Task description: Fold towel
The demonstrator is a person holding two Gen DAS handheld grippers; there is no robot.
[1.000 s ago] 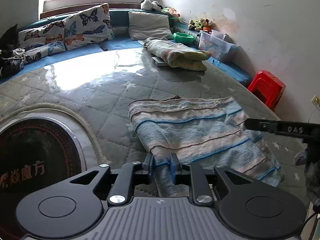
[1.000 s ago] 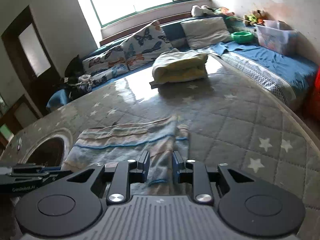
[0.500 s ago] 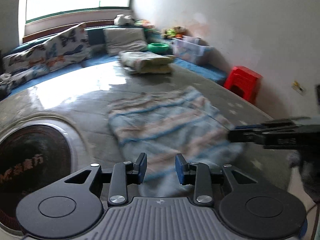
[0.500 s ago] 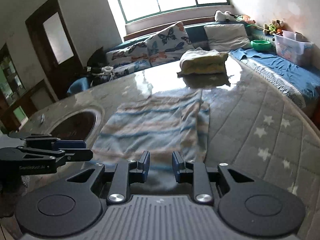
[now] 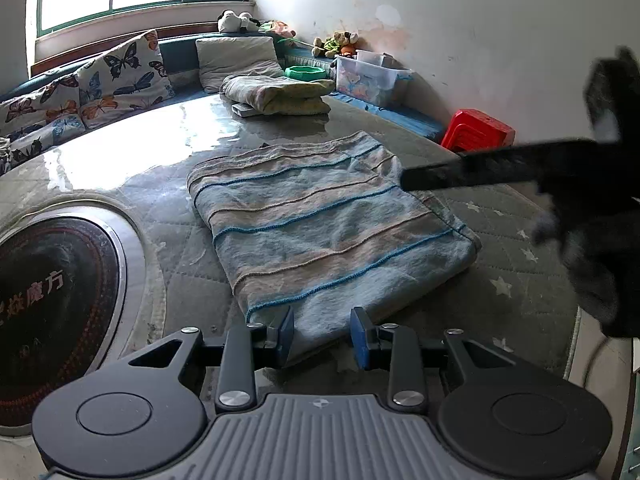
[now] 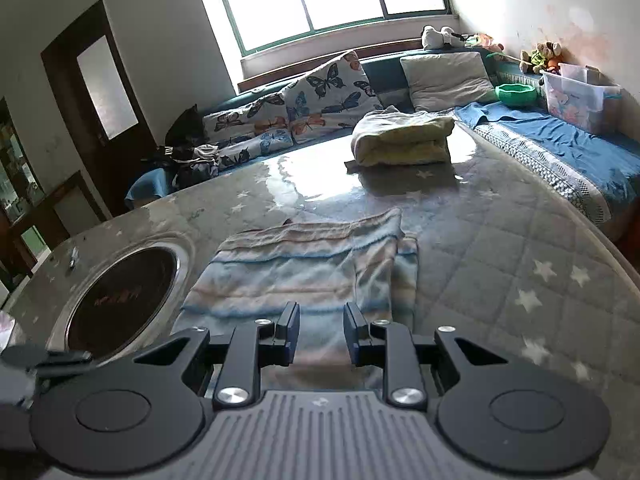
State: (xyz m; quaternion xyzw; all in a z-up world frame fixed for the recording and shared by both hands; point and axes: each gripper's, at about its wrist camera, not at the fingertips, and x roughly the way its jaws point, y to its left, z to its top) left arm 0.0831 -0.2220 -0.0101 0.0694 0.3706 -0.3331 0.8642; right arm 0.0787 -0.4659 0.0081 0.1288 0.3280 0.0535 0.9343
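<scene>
Our left gripper has let go of the towel; both grippers' fingers stand narrowly apart, empty. One fold lies flat; further folds probably remain.

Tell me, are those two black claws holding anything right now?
Nothing is held. The left gripper and right gripper are both open above the folded blue-striped towel, pads apart.

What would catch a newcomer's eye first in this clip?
The striped towel, folded and lying flat in the middle of the quilted table, just beyond the open left gripper. Next, the round dark cooktop set into the table to the towel's left, and the red stool by the wall.
</scene>
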